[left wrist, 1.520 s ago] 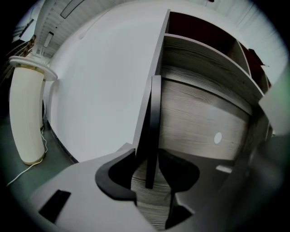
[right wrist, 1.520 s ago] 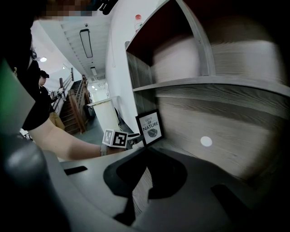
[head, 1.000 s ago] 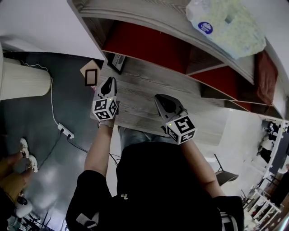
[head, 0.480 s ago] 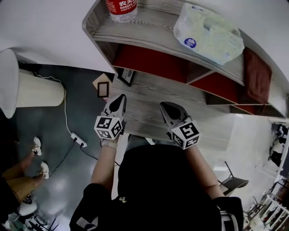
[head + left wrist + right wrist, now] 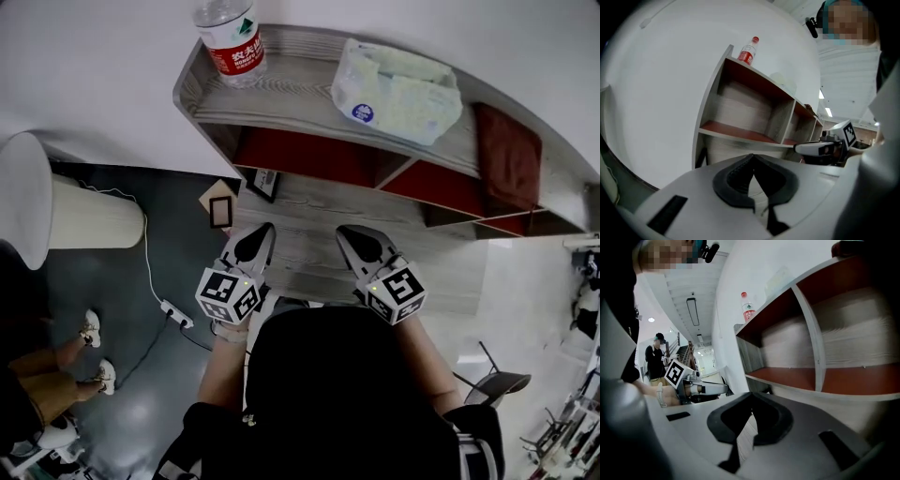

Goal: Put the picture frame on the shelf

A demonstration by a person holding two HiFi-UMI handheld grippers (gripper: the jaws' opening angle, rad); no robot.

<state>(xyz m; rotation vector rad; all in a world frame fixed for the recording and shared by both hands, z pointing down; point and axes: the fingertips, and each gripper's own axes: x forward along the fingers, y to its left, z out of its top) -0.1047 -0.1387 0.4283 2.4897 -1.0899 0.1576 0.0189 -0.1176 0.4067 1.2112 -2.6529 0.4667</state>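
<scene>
A dark picture frame (image 5: pixel 263 183) stands leaning at the left end of the shelf's (image 5: pixel 302 101) lower wooden board, below the red compartments. A second small frame (image 5: pixel 221 212) on a tan backing lies just off that board's left edge, lower down. My left gripper (image 5: pixel 265 229) hovers over the board's front, a short way back from the dark frame, with its jaws shut and nothing between them (image 5: pixel 752 157). My right gripper (image 5: pixel 346 232) hangs beside it to the right, also shut and empty (image 5: pixel 751 395).
On the shelf's top board stand a water bottle (image 5: pixel 230 37), a pack of wipes (image 5: pixel 394 89) and a folded brown cloth (image 5: pixel 507 155). A white cylinder (image 5: pixel 66 211) stands on the dark floor at the left, beside a cable and power strip (image 5: pixel 175 312). Another person's feet (image 5: pixel 94 352) show at the lower left.
Both grippers have drawn back from the shelf toward my body. The view has lifted, so the shelf's top board with the bottle now shows. The dark frame stays where it stood.
</scene>
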